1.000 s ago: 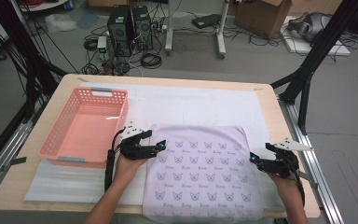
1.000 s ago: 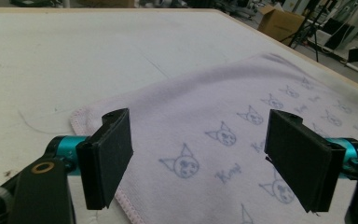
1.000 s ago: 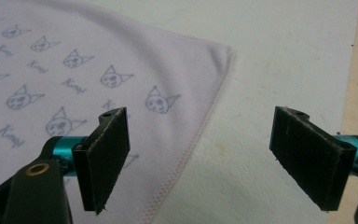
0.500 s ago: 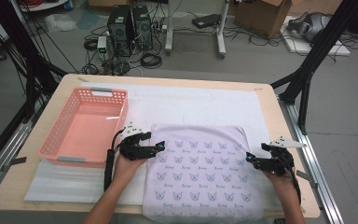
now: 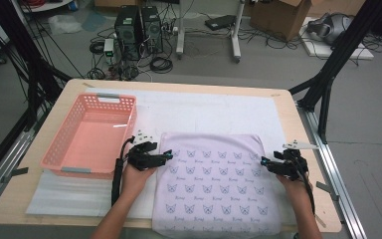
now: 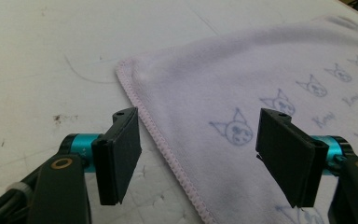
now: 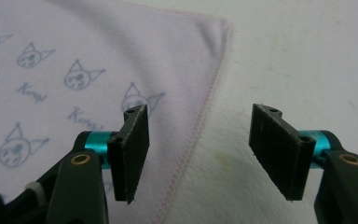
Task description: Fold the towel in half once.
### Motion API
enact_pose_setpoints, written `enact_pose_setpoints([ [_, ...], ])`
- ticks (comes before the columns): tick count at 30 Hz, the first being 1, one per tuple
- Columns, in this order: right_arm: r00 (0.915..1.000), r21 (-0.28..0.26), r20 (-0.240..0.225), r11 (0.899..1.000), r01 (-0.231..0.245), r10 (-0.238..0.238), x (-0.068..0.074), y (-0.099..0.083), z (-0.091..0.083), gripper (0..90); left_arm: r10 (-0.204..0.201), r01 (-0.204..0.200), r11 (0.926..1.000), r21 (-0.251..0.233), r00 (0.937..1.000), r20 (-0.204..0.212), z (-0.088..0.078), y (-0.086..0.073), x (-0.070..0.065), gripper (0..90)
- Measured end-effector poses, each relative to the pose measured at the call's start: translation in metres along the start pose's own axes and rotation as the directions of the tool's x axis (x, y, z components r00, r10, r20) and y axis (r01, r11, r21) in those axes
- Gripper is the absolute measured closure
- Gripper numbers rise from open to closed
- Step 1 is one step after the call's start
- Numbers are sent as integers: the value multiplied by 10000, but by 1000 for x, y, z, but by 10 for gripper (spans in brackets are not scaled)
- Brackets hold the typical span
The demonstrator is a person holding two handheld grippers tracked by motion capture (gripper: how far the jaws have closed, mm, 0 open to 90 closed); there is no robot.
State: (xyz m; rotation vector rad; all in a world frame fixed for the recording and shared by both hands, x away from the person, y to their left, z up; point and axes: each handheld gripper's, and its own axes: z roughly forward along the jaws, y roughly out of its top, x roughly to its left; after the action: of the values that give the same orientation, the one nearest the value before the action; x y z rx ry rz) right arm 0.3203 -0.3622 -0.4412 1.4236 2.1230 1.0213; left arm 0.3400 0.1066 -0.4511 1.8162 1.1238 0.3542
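In the lower middle of the high view lies one lilac towel (image 5: 218, 186), spread flat on the white padding (image 5: 214, 112) that covers the table (image 5: 306, 144), its near edge running off the bottom of the frame and its far edge about halfway up. One gripper sits at each side edge: the left gripper (image 5: 165, 157) at lower left of centre, against the towel's left hem near its far corner, and the right gripper (image 5: 264, 163) at lower right, against the right hem. Two forearms enter from the bottom edge. From above the jaws are too small to read; the gripper views settle it. The left gripper view has the left gripper (image 6: 198, 151) low in the frame, jaws apart and straddling the stitched hem, one jaw over bare padding and the other over the towel (image 6: 261, 88), the corner lying just beyond at upper centre. The right gripper view has the right gripper (image 7: 198, 149) likewise released, hem between its jaws, with the towel (image 7: 98, 60) filling the upper left and its corner at upper centre. Both pairs of jaws have just been closing, yet the pads do not press the cloth. The blue cat-face print reads clearly only up close. Farther back, at left of the high view, stands one pink basket (image 5: 54, 149), and beyond the table two dark computer towers (image 5: 139, 25) sit on the floor.
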Motion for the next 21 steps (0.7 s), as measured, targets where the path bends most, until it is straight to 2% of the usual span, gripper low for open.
enact_pose_setpoints([
  [2, 9999, 161, 160, 9999, 3, -6, 2, 2, 5, 391, -98, 100, 9996, 266, 9999, -84, 3, 1, 0, 328],
  [4, 9997, 287, 234, 9996, 30, -37, 2, 3, 10, 431, -12, 21, 9978, 656, 9999, -138, 7, 2, -1, 391],
  [6, 9990, 343, 400, 9993, 179, -192, 3, 6, 13, 483, 448, -412, 9961, 778, 9980, -441, 8, 2, -5, 428],
  [8, 9986, 445, 442, 9987, 253, -273, 3, 8, 13, 553, 797, -719, 9936, 871, 9929, -888, 9, 2, -9, 520],
  [9, 9987, 448, 386, 9985, 302, -319, 3, 8, 14, 591, 1097, -992, 9904, 961, 9878, -1107, 9, 3, -11, 558],
  [10, 9987, 444, 321, 9983, 373, -388, 4, 8, 13, 633, 1172, -1067, 9897, 951, 9868, -1115, 9, 3, -11, 602],
  [11, 9990, 469, 158, 9981, 408, -416, 5, 8, 13, 703, 1117, -1020, 9905, 926, 9880, -1067, 9, 2, -10, 632],
  [13, 9992, 469, -124, 9982, 374, -369, 5, 8, 13, 832, 837, -766, 9934, 850, 9930, -830, 9, 3, -7, 753],
  [14, 9991, 471, -326, 9985, 293, -278, 4, 8, 14, 853, 698, -645, 9944, 834, 9957, -613, 9, 3, -6, 803],
  [15, 9990, 482, -341, 9984, 296, -280, 4, 9, 14, 865, 579, -529, 9949, 857, 9967, -571, 9, 3, -5, 849],
  [17, 9990, 454, -317, 9984, 326, -312, 4, 9, 14, 878, 242, -199, 9967, 786, 9982, -542, 10, 5, -3, 862],
  [18, 9992, 401, -223, 9987, 327, -318, 4, 9, 14, 880, 108, -67, 9981, 616, 9978, -657, 10, 7, -2, 864],
  [19, 9990, 253, -96, 9987, 433, -430, 3, 10, 14, 882, -62, 88, 9990, 428, 9981, -620, 10, 9, -1, 866],
  [21, 9999, -242, -53, 9996, 148, -150, 0, 11, 11, 885, -352, 354, 9994, 24, 9976, -595, 9, 15, 0, 867],
])
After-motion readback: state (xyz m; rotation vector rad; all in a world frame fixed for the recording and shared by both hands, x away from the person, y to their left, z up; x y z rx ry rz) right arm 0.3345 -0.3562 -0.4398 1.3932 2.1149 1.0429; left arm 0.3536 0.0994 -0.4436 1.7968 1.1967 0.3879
